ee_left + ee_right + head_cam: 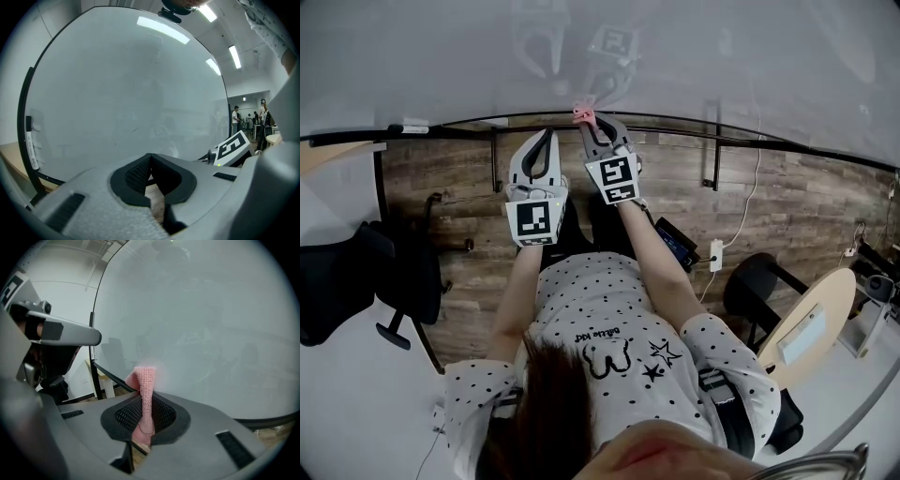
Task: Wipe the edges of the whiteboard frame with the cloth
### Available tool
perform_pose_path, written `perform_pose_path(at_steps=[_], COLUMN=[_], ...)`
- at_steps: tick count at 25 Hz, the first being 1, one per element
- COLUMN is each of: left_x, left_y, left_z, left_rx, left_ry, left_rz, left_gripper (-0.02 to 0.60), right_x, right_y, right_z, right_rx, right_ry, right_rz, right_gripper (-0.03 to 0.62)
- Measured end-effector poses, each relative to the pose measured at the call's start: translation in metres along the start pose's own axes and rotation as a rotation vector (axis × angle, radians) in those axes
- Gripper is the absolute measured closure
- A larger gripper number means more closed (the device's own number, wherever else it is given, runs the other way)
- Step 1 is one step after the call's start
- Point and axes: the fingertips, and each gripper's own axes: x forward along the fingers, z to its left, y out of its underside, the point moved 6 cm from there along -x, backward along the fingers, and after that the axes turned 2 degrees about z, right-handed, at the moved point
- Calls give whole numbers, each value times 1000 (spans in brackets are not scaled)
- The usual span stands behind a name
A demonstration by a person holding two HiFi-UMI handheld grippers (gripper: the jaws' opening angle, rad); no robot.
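Arms both reach fwd, side by side, at upper centre of the head view, sleeves of a dotted shirt below them. My right gripper has its tips up at the whiteboard, right on the dark frame along its lower edge. The left gripper sits just beside it on the left, a bit lower in the frame and apart from the board. In the right gripper view the jaws are clenched on the pink knitted cloth. Its long axis runs along the jaws and it stands upright at centre, w/ the free end past the tips toward the board and folded over to the left. In the head view the cloth is only a small pink tuft at the tips; can't tell if it touches frame or board. The left gripper view shows its jaws pressed together w/ nothing between them, plus people at far right. Only the head view shows the wood floor and a black chair at left.
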Motion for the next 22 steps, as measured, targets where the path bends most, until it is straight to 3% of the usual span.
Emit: perform_pose_path(at_steps=[22], left_x=[-1], left_y=[-2], left_z=[-21], left_rx=[8], left_ry=[-33], left_rz=[0], left_gripper=[566], right_x=[-16], right_y=[8], right_z=[-25], right_rx=[25], right_ry=[1], right_rz=[-9], right_gripper=[563])
